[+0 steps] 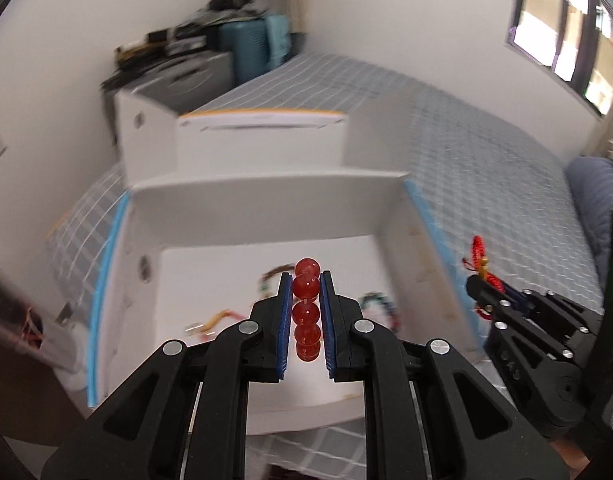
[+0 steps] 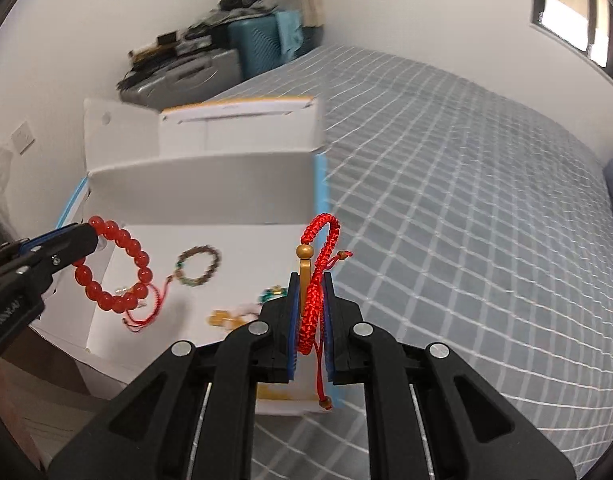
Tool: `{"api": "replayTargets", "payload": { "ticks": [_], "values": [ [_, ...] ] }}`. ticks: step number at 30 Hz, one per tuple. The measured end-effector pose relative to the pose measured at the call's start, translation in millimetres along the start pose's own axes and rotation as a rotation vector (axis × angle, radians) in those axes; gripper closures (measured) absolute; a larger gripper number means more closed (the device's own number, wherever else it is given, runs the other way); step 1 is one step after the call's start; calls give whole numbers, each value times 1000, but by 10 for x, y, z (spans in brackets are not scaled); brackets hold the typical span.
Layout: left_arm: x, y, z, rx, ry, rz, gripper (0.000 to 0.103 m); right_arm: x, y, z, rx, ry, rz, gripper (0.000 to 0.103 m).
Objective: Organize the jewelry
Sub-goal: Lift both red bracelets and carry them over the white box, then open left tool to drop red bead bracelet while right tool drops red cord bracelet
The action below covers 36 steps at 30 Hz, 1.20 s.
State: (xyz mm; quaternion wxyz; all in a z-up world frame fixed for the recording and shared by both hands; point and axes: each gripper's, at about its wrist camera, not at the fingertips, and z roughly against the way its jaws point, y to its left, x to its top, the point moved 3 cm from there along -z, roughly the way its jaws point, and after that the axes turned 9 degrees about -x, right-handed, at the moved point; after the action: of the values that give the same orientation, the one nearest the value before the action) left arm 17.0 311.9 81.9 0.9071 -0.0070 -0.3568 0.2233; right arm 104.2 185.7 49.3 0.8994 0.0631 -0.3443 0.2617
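Bracelet — glossy red round beads

the room was bright and evenly lit, daylight coming in through the window at the upper right, whose panes were blown out to white glare. the white walls threw the light back softly, so shadows stayed faint; only the inner wall of the white box sat in grey shade. both views bowed hard at the edges, with dark corners from the fisheye rim. motion blur smeared the clutter in the far corner, the box edges and the small pieces lying inside it. the red bead bracelet and the red cord bracelet close to the lenses stayed sharp, the beads glowing translucent.
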Motion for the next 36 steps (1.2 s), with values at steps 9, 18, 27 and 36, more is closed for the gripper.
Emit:
{"api": "replayTargets", "payload": {
  "ticks": [9,18,27,36],
  "values": [
    [-239,608,-322,45,74,80,90,-143,498,-464,28,108,31,94],
    [-362,810,-471,48,122,109,90,-209,611,-638,29,156,38,91],
    [-326,848,-308,54,77,126,55,-195,618,-505,43,104,34,42],
    [-433,715,131,85,-27,75,17,-294,402,-92,55,-1,-3,13]
  ]
}}
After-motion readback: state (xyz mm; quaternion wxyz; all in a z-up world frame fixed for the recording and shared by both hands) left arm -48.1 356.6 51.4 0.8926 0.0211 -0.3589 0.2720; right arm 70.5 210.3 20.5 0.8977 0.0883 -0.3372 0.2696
